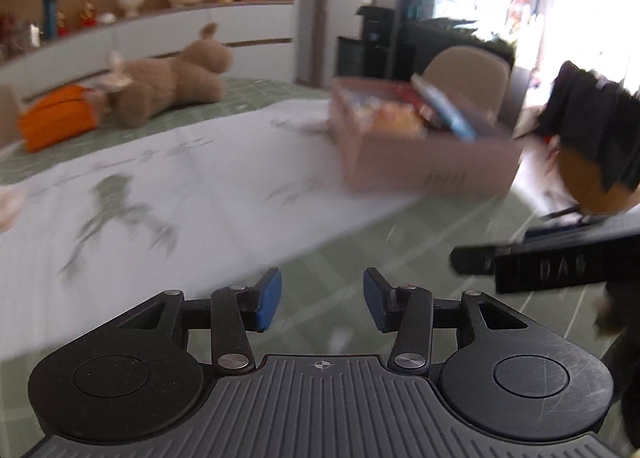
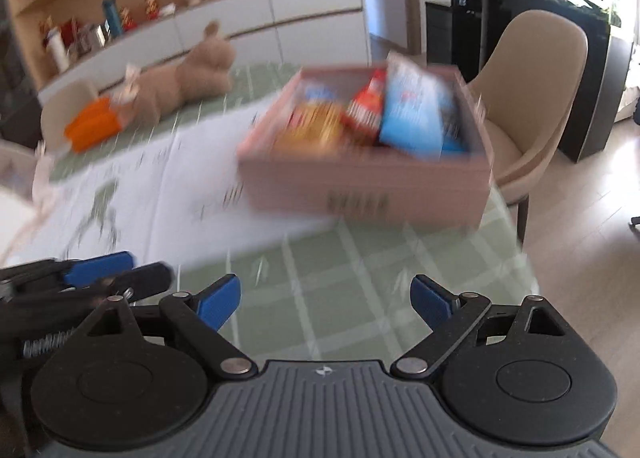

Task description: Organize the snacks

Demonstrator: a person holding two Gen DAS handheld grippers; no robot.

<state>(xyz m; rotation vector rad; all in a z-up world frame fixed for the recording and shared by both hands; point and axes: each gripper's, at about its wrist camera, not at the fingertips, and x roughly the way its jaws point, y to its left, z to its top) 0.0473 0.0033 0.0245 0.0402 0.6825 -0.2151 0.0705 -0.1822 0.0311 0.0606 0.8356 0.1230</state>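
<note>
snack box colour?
Pink, with dark print on its front wall; the box shows best in the right wrist view.

Both claws are pointing downward, side by side. The left claw (image 1: 322,300) is standing partly open and empty; the right claw (image 2: 325,302) is gaping wide, holding nothing.

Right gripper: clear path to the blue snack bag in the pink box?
Probably yes. The right gripper is open and empty, over bare green tablecloth. The blue snack bag sticks up above the pink box rim, with nothing between; the left gripper sits off to the side.
</note>
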